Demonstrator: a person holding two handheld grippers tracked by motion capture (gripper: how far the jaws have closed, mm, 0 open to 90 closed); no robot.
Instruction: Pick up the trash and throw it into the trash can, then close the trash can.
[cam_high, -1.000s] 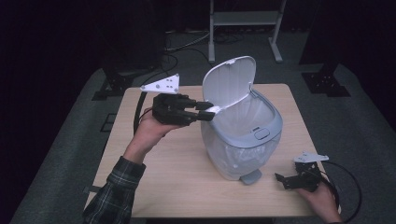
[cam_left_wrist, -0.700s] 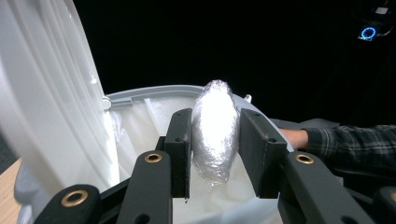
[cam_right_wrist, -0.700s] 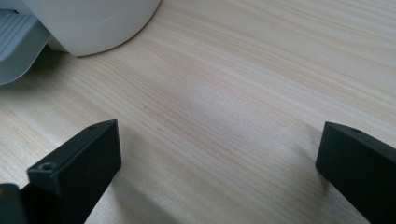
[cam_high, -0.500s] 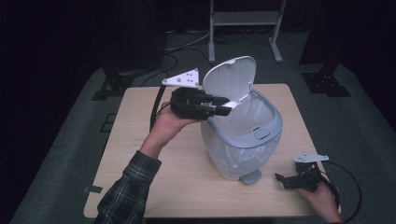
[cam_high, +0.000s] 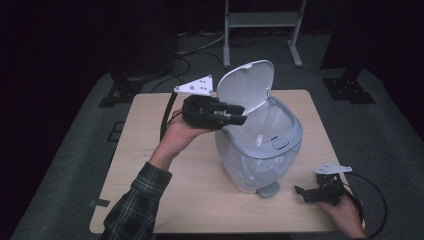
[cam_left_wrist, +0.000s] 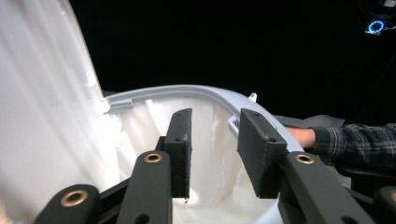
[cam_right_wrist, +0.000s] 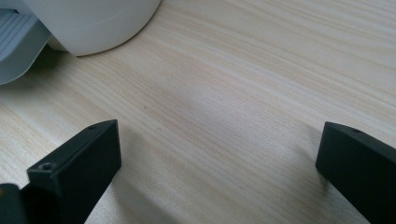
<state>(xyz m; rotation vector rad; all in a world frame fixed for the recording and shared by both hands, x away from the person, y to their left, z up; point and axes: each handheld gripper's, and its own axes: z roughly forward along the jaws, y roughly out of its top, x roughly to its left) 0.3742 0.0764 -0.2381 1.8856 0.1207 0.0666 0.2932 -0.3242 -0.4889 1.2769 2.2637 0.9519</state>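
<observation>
A pale grey pedal bin (cam_high: 260, 150) stands right of the table's middle. Its lid (cam_high: 245, 87) is up, and a white liner (cam_high: 265, 130) is tucked over the rim. My left gripper (cam_high: 240, 114) is held level at the bin's left rim, just below the lid, pointing across the opening. In the left gripper view its jaws (cam_left_wrist: 215, 121) stand partly open with nothing between them. Beyond them are the liner (cam_left_wrist: 210, 140) and the rim (cam_left_wrist: 187, 89), with the lid (cam_left_wrist: 42, 93) at the left. My right gripper (cam_high: 302, 194) rests on the table by the bin's pedal (cam_high: 268, 189), open wide (cam_right_wrist: 219, 140) over bare wood.
The wooden table (cam_high: 150, 150) has free room left of and in front of the bin. The bin's base (cam_right_wrist: 93, 23) and pedal (cam_right_wrist: 18, 42) lie close ahead of the right gripper. A metal stand (cam_high: 260, 20) is on the dark floor behind the table.
My left gripper has shifted a little to the right, from beside the bin to over its rim under the lid. The right gripper has stayed put.
</observation>
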